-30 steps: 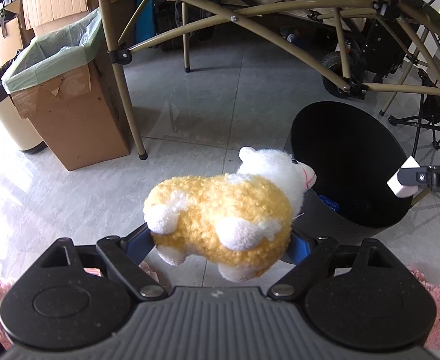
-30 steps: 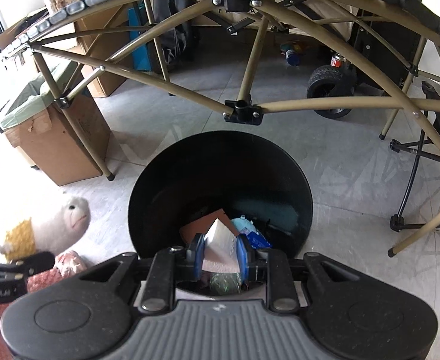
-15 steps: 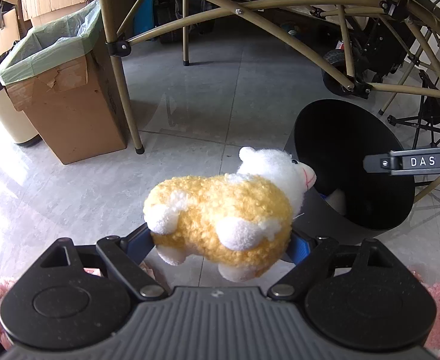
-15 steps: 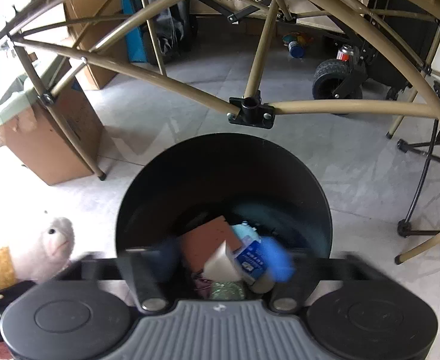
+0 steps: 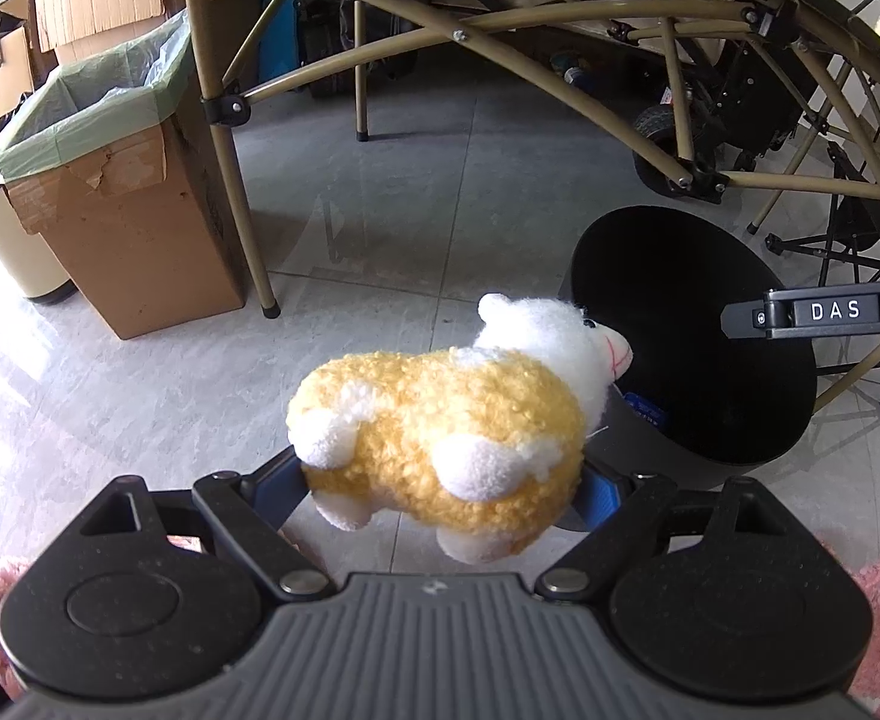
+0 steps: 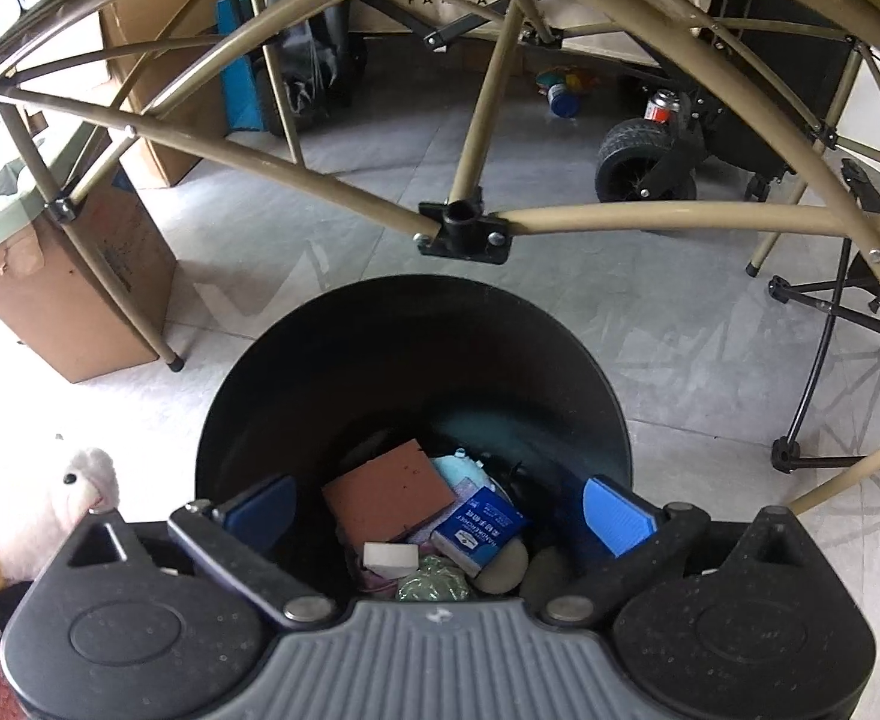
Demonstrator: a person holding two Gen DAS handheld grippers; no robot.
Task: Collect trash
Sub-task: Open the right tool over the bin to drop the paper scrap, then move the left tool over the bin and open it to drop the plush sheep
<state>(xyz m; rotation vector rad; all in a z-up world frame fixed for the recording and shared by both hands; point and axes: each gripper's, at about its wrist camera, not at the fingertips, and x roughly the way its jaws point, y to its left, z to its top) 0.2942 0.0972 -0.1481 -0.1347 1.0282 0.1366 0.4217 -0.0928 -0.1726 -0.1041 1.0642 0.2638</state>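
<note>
Bin (image 6: 416, 360) walls ring right gripper (image 6: 440, 510), jaws just spread, nothing between; left gripper (image 5: 445, 483) clamps plush sheep (image 5: 440, 414) beside tan frame (image 5: 224, 138).

Black bin (image 6: 296, 396) mouth lying open w/ clear drop beneath right gripper (image 6: 440, 510); tan frame tubes (image 6: 619, 219) crossing overhead & behind, limiting reach. Cardboard box (image 5: 134, 240) blocking left; tiled floor (image 5: 410, 192) between staying free.

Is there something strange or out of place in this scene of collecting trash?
Yes. The left tool grips a clean plush sheep beside the black bin, an odd thing to count as trash. The cardboard box with a green liner has a torn top edge.
</note>
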